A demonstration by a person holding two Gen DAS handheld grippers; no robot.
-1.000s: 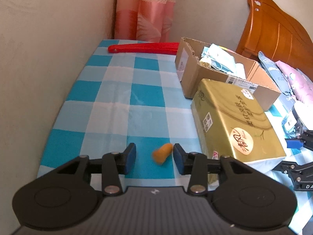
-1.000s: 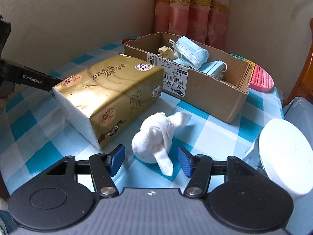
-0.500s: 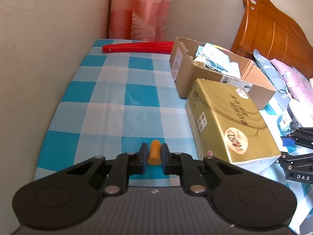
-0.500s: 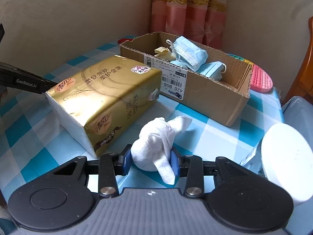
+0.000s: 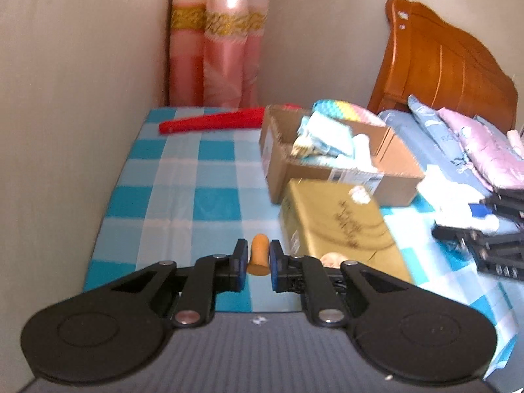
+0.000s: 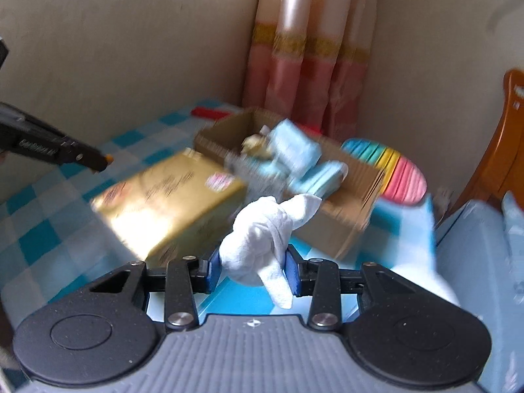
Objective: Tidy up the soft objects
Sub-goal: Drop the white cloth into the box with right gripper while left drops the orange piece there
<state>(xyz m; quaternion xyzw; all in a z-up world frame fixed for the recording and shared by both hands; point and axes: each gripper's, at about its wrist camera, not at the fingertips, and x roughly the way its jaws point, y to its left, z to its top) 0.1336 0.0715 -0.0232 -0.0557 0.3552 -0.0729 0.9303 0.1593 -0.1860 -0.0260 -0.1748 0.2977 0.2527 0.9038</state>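
My left gripper (image 5: 257, 263) is shut on a small orange foam earplug (image 5: 258, 253), held upright above the blue checked tablecloth (image 5: 183, 196). In the right wrist view, my right gripper (image 6: 252, 270) is shut on a crumpled white tissue (image 6: 262, 235), lifted off the table. An open cardboard box (image 5: 327, 160) with blue face masks (image 6: 294, 150) stands further back. The left gripper (image 6: 108, 159) shows at the left of the right wrist view with the orange tip at its end. The right gripper's black frame (image 5: 484, 239) appears at the right of the left wrist view.
A gold tissue pack (image 5: 337, 226) lies in front of the box. A red folded fan (image 5: 213, 121) lies at the table's far end by the pink curtain (image 5: 222, 49). A rainbow silicone mat (image 6: 393, 173) is behind the box. Bedding (image 5: 458, 144) and a wooden headboard (image 5: 435, 65) lie to the right.
Both grippers closed, the left on the orange earplug and the right on the white tissue, then both rose off the table with their loads.
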